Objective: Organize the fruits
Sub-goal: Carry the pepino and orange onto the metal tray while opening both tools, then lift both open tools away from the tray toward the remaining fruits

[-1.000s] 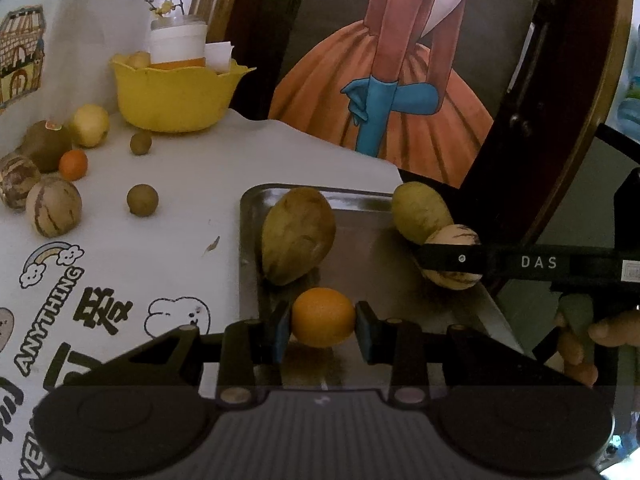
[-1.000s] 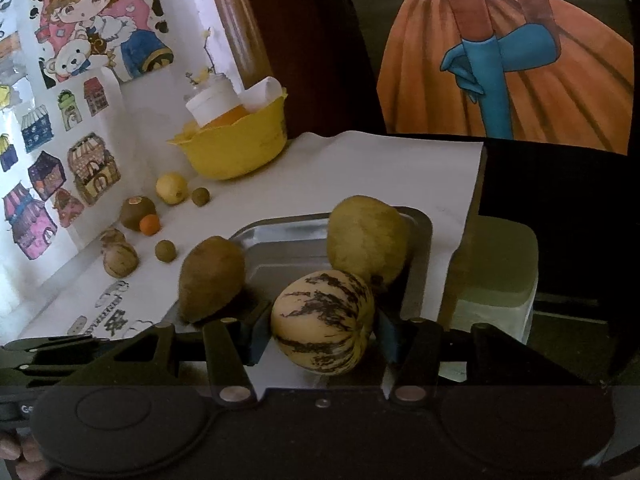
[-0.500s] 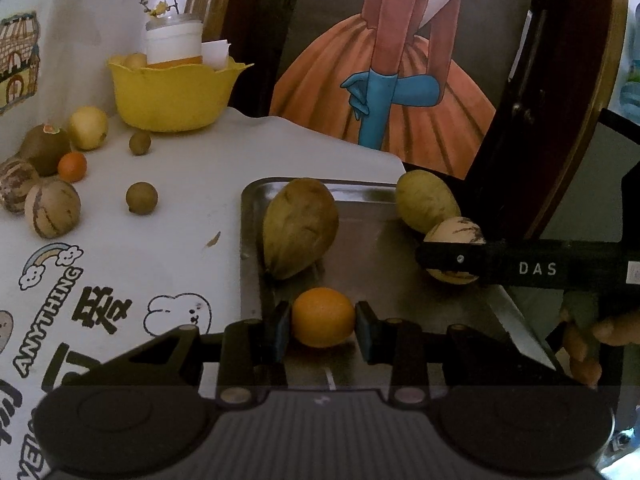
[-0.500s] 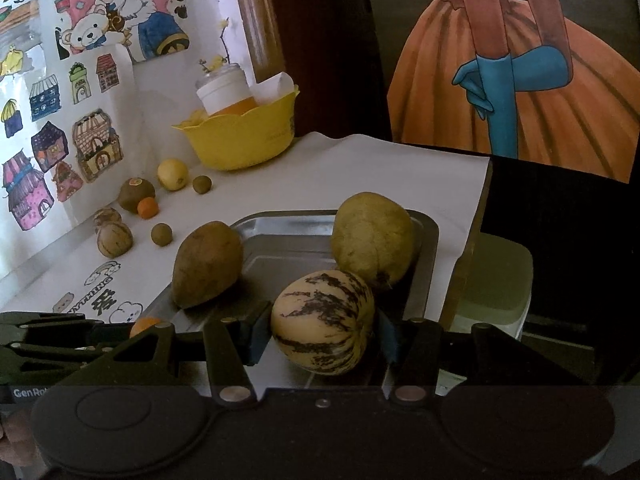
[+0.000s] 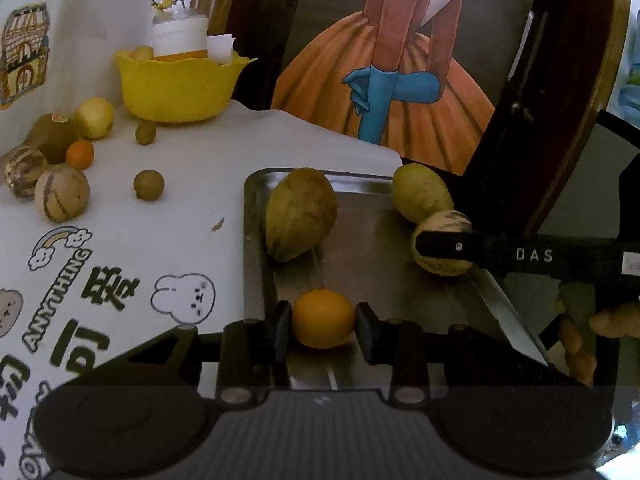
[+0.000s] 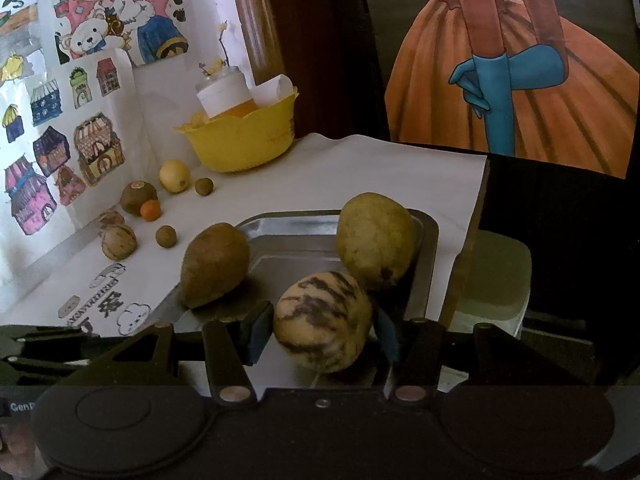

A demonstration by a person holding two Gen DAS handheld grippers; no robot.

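A metal tray (image 5: 368,236) (image 6: 296,240) lies on the white printed tablecloth. It holds a brown oval fruit (image 5: 300,214) (image 6: 214,264) and a yellow-green fruit (image 5: 420,192) (image 6: 374,240). My left gripper (image 5: 323,324) is shut on an orange (image 5: 323,323) low over the tray's near end. My right gripper (image 6: 320,330) stands around a striped melon (image 6: 322,322) (image 5: 442,240) that rests in the tray; a small gap shows at its left pad, so the jaws look open.
A yellow bowl (image 5: 176,84) (image 6: 244,140) with a white jar stands at the back. Loose fruits lie at the left: a lemon (image 5: 94,118), a small orange (image 5: 80,155), striped melons (image 5: 62,198), small brown fruits (image 5: 149,185). The table edge drops off right of the tray.
Both grippers came lower over the tray. The striped melon now rests on the tray and the right jaws have widened slightly. The left gripper still holds the orange.
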